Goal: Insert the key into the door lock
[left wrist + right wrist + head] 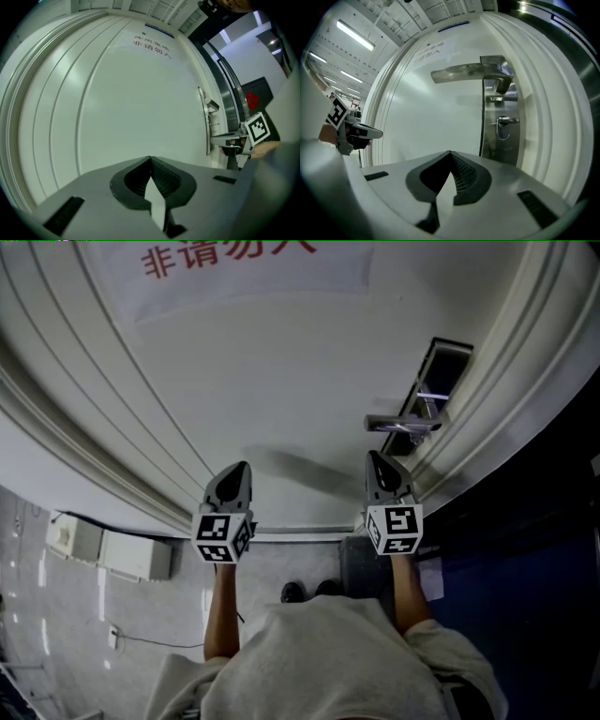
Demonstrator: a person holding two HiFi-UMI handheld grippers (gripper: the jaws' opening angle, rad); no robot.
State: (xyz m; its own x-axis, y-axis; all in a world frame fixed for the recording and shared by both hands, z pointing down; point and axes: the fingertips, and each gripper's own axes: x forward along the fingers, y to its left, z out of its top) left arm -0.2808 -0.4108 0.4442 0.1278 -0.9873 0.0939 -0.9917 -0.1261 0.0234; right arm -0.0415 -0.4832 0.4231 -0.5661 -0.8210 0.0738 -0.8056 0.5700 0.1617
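A white door [281, 381] fills the head view. Its steel lever handle [403, 424] [468, 72] sits on a long lock plate [499, 117] at the right. Below the handle, what looks like a key with a ring [503, 126] sticks out of the lock. My right gripper [374, 457] [450, 152] points level at the door just below the handle, with its jaws shut and nothing showing between them. My left gripper [241, 468] [150, 158] is held beside it further left, facing the bare door panel, also shut and empty. Neither touches the door.
A paper sign with red characters [225, 257] hangs high on the door. The moulded door frame [487, 418] runs along the right, with a dark area beyond it. White boxes [108, 549] lie on the floor at the left, and the person's shoes [305, 592] stand near the threshold.
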